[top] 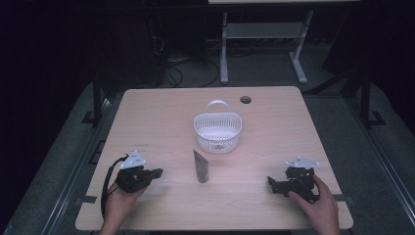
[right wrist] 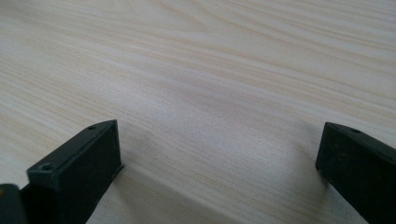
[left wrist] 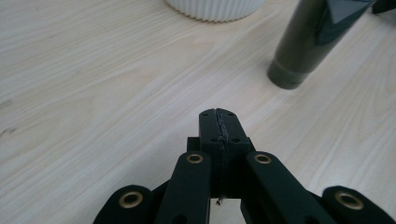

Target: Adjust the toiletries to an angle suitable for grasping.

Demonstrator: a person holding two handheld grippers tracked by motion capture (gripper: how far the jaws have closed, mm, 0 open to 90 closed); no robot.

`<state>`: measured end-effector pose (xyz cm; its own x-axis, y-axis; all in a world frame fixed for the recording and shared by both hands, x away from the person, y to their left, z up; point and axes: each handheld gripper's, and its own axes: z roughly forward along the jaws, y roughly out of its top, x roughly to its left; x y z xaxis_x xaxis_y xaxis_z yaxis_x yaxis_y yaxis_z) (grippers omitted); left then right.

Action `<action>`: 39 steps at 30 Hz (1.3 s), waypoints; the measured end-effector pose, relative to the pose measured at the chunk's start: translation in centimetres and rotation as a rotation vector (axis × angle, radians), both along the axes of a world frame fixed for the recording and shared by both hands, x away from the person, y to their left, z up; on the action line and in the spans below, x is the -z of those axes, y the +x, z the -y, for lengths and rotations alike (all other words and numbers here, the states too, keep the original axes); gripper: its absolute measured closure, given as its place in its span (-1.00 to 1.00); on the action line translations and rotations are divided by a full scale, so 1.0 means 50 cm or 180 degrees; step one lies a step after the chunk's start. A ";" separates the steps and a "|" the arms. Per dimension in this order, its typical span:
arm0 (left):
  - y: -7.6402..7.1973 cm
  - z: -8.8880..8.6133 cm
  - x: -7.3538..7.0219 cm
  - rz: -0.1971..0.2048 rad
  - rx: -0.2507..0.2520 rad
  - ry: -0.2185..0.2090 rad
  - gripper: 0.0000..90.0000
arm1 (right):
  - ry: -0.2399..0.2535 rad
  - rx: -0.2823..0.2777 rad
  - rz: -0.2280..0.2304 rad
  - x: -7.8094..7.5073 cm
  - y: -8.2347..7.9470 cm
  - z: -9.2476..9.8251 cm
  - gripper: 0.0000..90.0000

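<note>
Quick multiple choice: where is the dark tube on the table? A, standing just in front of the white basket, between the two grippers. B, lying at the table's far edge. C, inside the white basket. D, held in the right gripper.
A: the dark tube stands on the table just in front of the white basket, with the left gripper and the right gripper on either side of it.

Bare tabletop (top: 161,122) around upright dark tube (top: 201,167) and white basket (top: 217,131).
</note>
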<state>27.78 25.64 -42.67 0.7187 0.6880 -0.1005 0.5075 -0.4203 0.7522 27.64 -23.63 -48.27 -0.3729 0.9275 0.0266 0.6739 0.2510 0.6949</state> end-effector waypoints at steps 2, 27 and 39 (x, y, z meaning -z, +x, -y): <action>0.000 0.005 -0.006 -0.0015 0.0049 -0.0035 0.99 | 0.0000 0.0000 -0.0001 0.000 0.000 0.000 -1.00; 0.016 0.077 -0.089 0.0045 0.0577 -0.0310 0.99 | -0.0002 -0.0004 0.0005 0.000 0.000 0.000 -1.00; 0.027 0.113 -0.119 0.0169 0.0667 -0.0351 0.99 | -0.0001 -0.0004 0.0005 0.000 0.000 0.000 -1.00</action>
<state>29.14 20.00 -36.72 0.8510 0.5101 -0.1250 0.3762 -0.4261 0.8227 27.65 -23.64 -48.28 -0.3742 0.9270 0.0258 0.6724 0.2520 0.6959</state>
